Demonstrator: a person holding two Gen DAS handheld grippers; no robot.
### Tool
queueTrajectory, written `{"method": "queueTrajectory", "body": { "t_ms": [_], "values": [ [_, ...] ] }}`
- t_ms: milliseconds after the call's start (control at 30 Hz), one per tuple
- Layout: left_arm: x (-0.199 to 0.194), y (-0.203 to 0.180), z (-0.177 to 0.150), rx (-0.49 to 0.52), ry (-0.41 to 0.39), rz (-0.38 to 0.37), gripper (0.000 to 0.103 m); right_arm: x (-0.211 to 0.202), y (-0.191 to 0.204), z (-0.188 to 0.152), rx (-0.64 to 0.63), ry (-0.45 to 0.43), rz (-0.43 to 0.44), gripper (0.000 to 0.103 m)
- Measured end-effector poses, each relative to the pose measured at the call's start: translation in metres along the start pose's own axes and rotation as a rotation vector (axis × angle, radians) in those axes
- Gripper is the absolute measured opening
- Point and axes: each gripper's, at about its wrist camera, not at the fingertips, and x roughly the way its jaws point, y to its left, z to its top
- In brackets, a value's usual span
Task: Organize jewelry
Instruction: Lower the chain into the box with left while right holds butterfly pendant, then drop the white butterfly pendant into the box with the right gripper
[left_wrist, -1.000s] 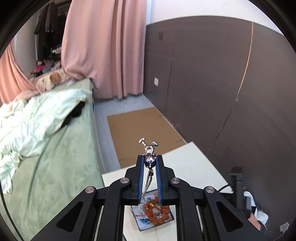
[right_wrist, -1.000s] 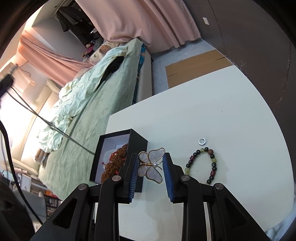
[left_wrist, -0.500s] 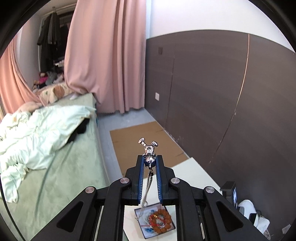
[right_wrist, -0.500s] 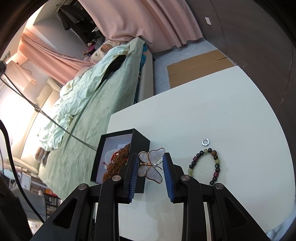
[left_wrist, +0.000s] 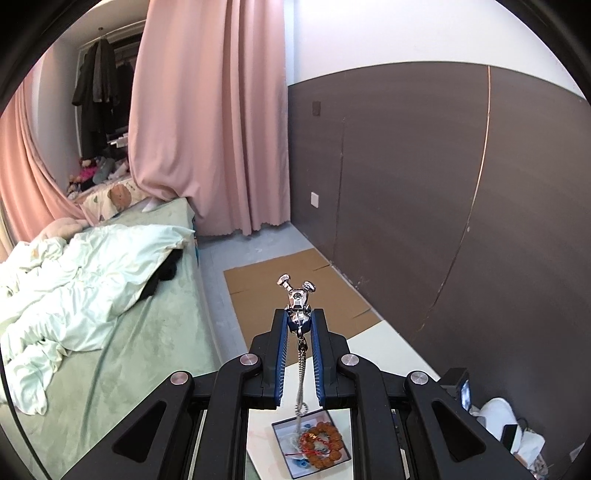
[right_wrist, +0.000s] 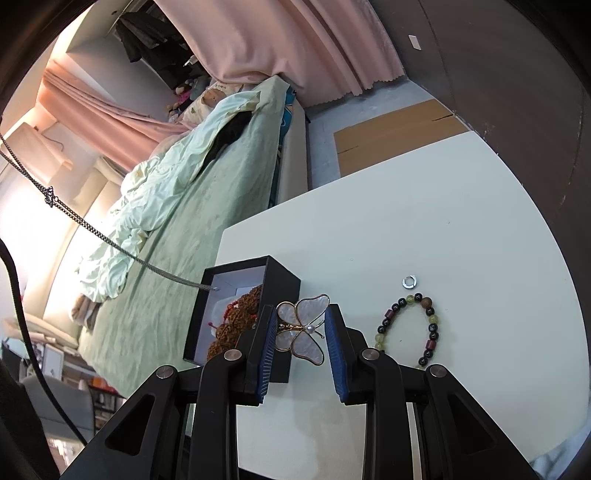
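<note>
My left gripper (left_wrist: 298, 320) is shut on a silver figure pendant (left_wrist: 296, 300), held high over the white table (left_wrist: 384, 341). Its chain (left_wrist: 301, 373) hangs straight down into the black jewelry box (left_wrist: 312, 441) far below, which holds a brown seed bracelet (left_wrist: 325, 439). In the right wrist view the same chain (right_wrist: 110, 243) slants from the upper left into the box (right_wrist: 282, 280). My right gripper (right_wrist: 301, 332) is shut on a pearly butterfly brooch (right_wrist: 303, 330), just right of the box. A dark beaded bracelet (right_wrist: 410, 328) and a small silver ring (right_wrist: 408, 282) lie on the table (right_wrist: 406, 206).
A bed with green bedding (left_wrist: 92, 295) runs along the table's left side. Flattened cardboard (left_wrist: 288, 291) lies on the floor beyond the table, with a dark panelled wall (left_wrist: 443, 184) to the right and pink curtains (left_wrist: 207, 110) behind.
My left gripper has risen with the pendant, drawing the chain up, so the box looks smaller and farther below. The right gripper and brooch have stayed put.
</note>
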Motion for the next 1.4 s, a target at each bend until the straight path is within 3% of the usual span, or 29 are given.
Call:
{"method": "queueTrajectory", "body": {
  "t_ms": [533,833,1067,1100,1200,1233,1400],
  "values": [
    [0.052,0.005,-0.051,-0.002,0.115,-0.012,0.013,0.002,0.002,0.0,-0.01,-0.001,-0.001,0.028],
    [0.111,0.016,-0.107,-0.093,0.254,-0.057,0.013,0.001,0.006,0.0,-0.02,-0.016,0.013,0.028],
    [0.142,0.027,-0.142,-0.208,0.309,-0.11,0.015,0.004,0.014,0.003,-0.039,-0.019,0.035,0.028],
    [0.144,0.029,-0.147,-0.222,0.309,-0.121,0.021,0.005,0.015,0.003,-0.045,-0.018,0.042,0.028],
    [0.145,0.031,-0.155,-0.238,0.285,-0.12,0.056,0.008,0.021,0.006,-0.056,-0.01,0.062,0.028],
    [0.143,0.034,-0.156,-0.241,0.271,-0.109,0.06,0.01,0.024,0.007,-0.059,-0.007,0.065,0.028],
    [0.13,0.052,-0.148,-0.245,0.234,-0.08,0.06,0.024,0.048,0.02,-0.096,0.026,0.107,0.028]
  ]
}}
